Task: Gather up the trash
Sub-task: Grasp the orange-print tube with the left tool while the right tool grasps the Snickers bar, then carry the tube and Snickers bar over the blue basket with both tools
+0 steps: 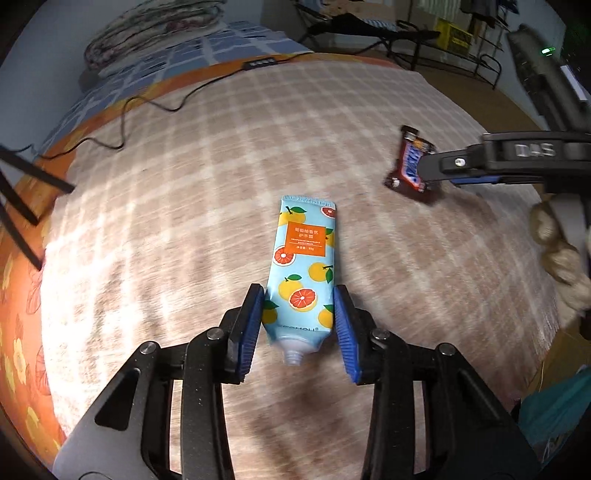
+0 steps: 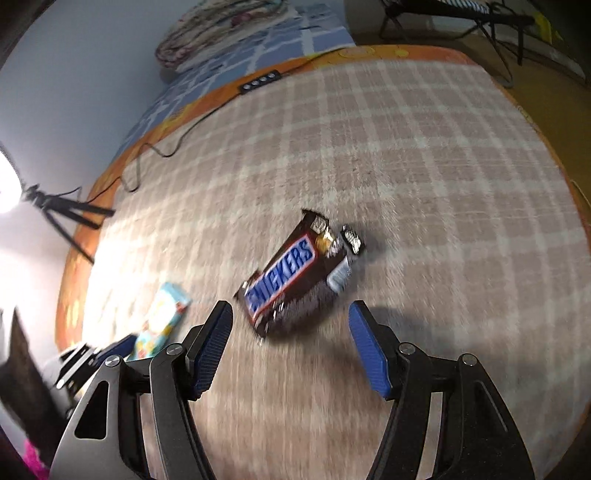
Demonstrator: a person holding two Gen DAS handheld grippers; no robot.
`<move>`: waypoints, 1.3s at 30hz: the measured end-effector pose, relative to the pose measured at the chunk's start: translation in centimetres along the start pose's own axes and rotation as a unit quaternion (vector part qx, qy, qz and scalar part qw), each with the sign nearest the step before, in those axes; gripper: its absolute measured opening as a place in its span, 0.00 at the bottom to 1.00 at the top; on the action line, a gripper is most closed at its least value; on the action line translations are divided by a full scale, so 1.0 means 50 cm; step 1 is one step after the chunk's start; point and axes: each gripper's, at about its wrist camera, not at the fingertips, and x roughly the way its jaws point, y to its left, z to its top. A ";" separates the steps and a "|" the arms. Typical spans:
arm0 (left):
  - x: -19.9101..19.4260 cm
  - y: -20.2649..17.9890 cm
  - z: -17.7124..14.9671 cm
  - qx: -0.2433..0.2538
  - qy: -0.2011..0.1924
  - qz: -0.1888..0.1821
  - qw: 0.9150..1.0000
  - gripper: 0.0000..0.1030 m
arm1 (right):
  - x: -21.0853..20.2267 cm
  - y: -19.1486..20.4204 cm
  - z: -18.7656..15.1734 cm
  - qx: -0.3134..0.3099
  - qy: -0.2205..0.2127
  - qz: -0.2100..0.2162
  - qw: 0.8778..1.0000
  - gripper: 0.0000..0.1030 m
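A light-blue hand cream tube [image 1: 303, 266] printed with oranges and grapefruit lies lengthwise between my left gripper's [image 1: 299, 288] blue pads, open nozzle toward the camera. Both pads press its sides and it stays sharp while the bedding blurs, so it is gripped. A brown Snickers wrapper [image 2: 291, 277], torn at its far end, lies on the plaid blanket [image 2: 424, 166]. My right gripper [image 2: 290, 306] hovers just above it, jaws wide apart, touching nothing. In the left wrist view the wrapper [image 1: 408, 166] sits to the right, partly behind the right gripper's finger [image 1: 436, 168]. The tube [image 2: 162, 317] shows blurred at lower left.
A black cable [image 1: 147, 103] runs across the blanket's far left to a power strip [image 1: 258, 62]. Tripod legs [image 1: 22, 195] stand at the left edge. A folded quilt [image 1: 155, 26] lies at the back, with a black folding frame [image 1: 388, 33] on the floor beyond.
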 end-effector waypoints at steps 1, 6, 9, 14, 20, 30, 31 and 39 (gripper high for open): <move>-0.002 0.008 -0.002 -0.005 -0.001 0.002 1.000 0.37 | 0.002 0.006 0.005 -0.004 -0.009 -0.008 1.000 0.63; -0.008 0.034 -0.014 -0.019 -0.004 0.002 1.000 0.37 | 0.031 0.049 0.029 -0.045 -0.017 -0.046 0.998 0.63; -0.008 0.038 -0.017 -0.020 -0.006 0.006 1.000 0.37 | 0.044 0.082 0.025 -0.101 -0.021 -0.080 0.991 0.49; -0.013 0.041 -0.020 -0.028 -0.010 0.006 1.000 0.37 | 0.036 0.081 0.018 -0.109 -0.019 -0.051 0.993 0.18; -0.037 0.035 -0.031 -0.035 -0.019 0.011 0.999 0.37 | -0.002 0.074 -0.009 -0.112 -0.028 -0.027 0.993 0.10; -0.100 0.017 -0.050 -0.041 -0.031 0.011 0.999 0.37 | -0.083 0.110 -0.075 -0.156 -0.043 -0.011 0.987 0.10; -0.108 0.014 -0.055 -0.041 -0.033 0.011 0.999 0.37 | -0.092 0.114 -0.082 -0.161 -0.044 -0.009 0.986 0.10; -0.179 -0.018 -0.099 -0.039 -0.044 0.009 0.998 0.37 | -0.170 0.135 -0.156 -0.186 -0.047 0.010 0.981 0.10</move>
